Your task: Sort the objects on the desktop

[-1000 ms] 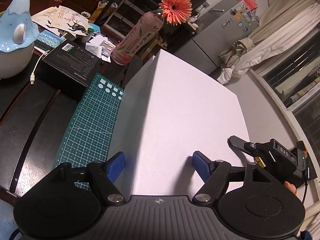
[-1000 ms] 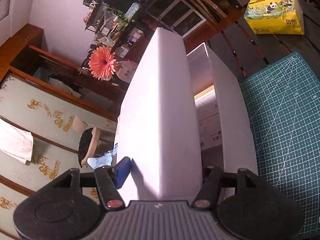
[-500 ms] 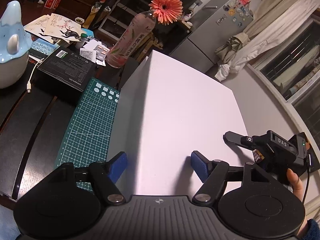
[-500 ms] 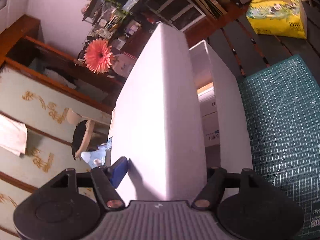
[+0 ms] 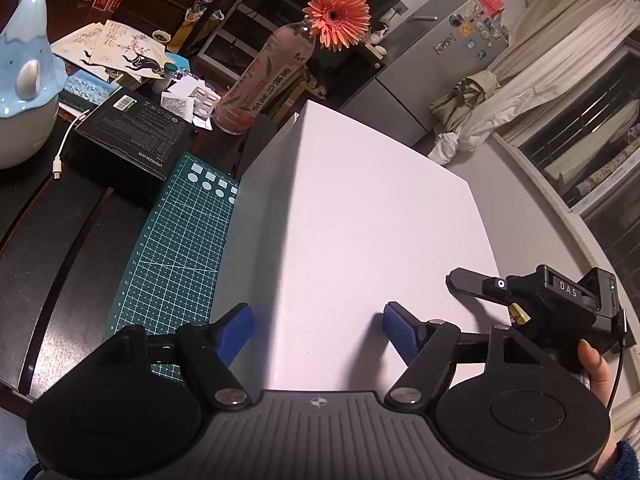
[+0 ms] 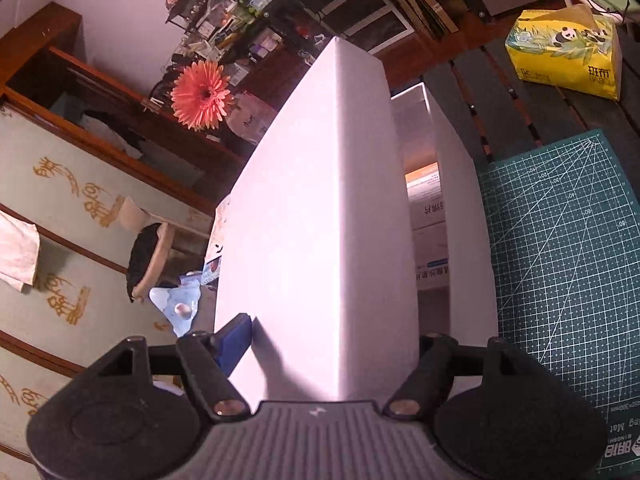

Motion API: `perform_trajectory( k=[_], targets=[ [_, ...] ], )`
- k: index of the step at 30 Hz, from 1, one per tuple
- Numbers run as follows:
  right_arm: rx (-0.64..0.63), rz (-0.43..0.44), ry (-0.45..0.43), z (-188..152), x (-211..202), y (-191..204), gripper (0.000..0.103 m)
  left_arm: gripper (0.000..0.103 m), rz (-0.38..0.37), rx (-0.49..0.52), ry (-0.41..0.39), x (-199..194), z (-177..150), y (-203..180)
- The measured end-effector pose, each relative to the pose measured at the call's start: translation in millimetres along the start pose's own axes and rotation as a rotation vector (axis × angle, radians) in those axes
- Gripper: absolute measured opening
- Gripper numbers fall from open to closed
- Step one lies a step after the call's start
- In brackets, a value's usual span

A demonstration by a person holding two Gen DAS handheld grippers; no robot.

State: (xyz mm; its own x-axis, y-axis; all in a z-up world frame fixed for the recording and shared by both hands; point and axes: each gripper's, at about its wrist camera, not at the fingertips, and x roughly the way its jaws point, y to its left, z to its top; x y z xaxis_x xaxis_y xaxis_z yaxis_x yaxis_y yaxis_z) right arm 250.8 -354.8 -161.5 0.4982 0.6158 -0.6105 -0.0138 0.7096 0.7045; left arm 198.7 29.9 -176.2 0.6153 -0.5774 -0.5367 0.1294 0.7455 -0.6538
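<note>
Left wrist view: a plain white box lid is seen lying broad and tilted between the left tongs; its surface is smooth, matte and unmarked, with one folded edge running up to a sharp corner; the blue pads stand at either side of its near edge, and whether they press it cannot be told; the right tongs, black and marked "DAS", are seen at the lid's right edge, held by a hand. Right wrist view: the same lid is seen edge-on between the right tongs, whose jaws are opening; beneath it sits the open white box on the desk, with printed cartons inside, their writing too small to be read. A green cutting mat is laid beside the box. A black carton reads "UGREEN"; a pink drink bottle bears Chinese characters and holds an orange flower; a yellow tissue pack shows pandas.
</note>
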Motion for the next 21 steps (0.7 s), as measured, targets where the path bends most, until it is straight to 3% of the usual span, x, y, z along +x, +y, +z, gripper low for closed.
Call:
perform_trajectory(
  k=[6, 10, 14, 19, 21],
  targets=[
    [0.095, 0.12, 0.062, 7, -3, -18, 0.071, 0.073, -0.001, 0.007, 0.003, 1, 0, -1],
    [0.061, 0.071, 0.11, 6, 1, -18, 0.07, 0.075, 0.007, 0.027, 0.006, 3, -1, -4],
    [0.016, 0.027, 0.098, 3, -1, -5, 0.071, 0.074, 0.0, 0.011, -0.001, 2, 0, -2],
    [-0.016, 0.066, 0.033, 5, -17, 14, 0.07, 0.074, -0.006, 0.027, -0.038, -5, 2, -7],
    [-0.025, 0.087, -0.004, 5, -22, 19, 0.061, 0.074, -0.015, 0.008, -0.046, -7, 5, -4]
  ],
)
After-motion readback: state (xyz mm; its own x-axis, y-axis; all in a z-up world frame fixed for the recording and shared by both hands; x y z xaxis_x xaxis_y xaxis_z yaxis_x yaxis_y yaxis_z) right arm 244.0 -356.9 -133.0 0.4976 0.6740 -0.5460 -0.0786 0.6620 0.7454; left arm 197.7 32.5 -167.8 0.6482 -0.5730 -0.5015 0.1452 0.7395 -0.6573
